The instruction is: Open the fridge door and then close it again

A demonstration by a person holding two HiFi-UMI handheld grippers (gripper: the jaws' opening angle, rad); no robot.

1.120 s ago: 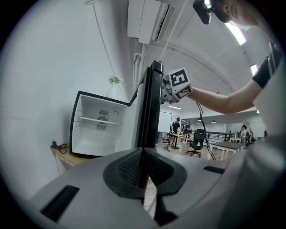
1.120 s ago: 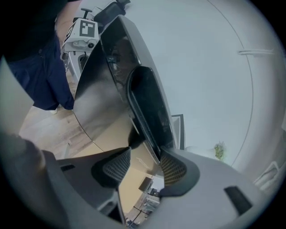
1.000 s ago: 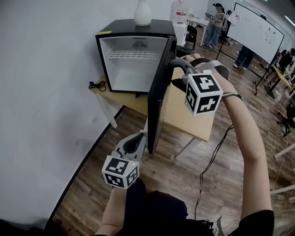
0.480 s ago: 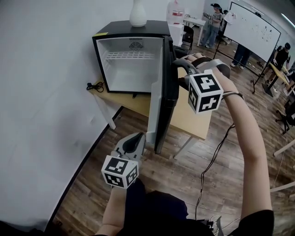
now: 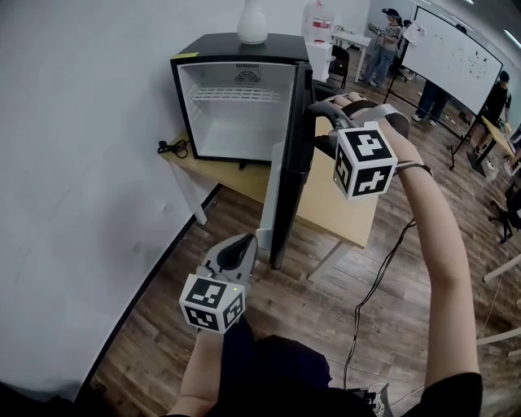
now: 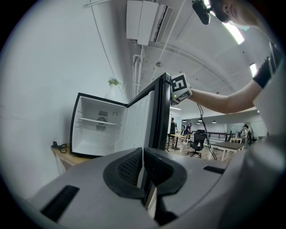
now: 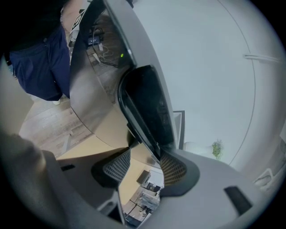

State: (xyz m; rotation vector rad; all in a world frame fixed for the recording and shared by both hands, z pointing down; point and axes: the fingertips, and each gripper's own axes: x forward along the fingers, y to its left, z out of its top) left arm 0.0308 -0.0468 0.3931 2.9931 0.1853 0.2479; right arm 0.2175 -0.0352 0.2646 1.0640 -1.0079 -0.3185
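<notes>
Fridge door [image 5: 286, 183] open; close not yet done. Right gripper [image 5: 319, 114] jaws apart, straddling door's top edge. Left gripper [image 5: 244, 246] closed, empty.

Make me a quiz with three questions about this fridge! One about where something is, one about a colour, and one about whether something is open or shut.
1. Where does the white vase stand?
A. on the floor
B. on top of the fridge
C. inside the fridge

2. What colour is the inside of the fridge?
A. white
B. red
C. green

3. How is the fridge door?
A. shut tight
B. open
C. lying on the floor

Answers:
1. B: the vase sits on the fridge's black top.
2. A: the inner walls all look white.
3. B: the door stands out from the fridge, so the inside is in plain view.
</notes>
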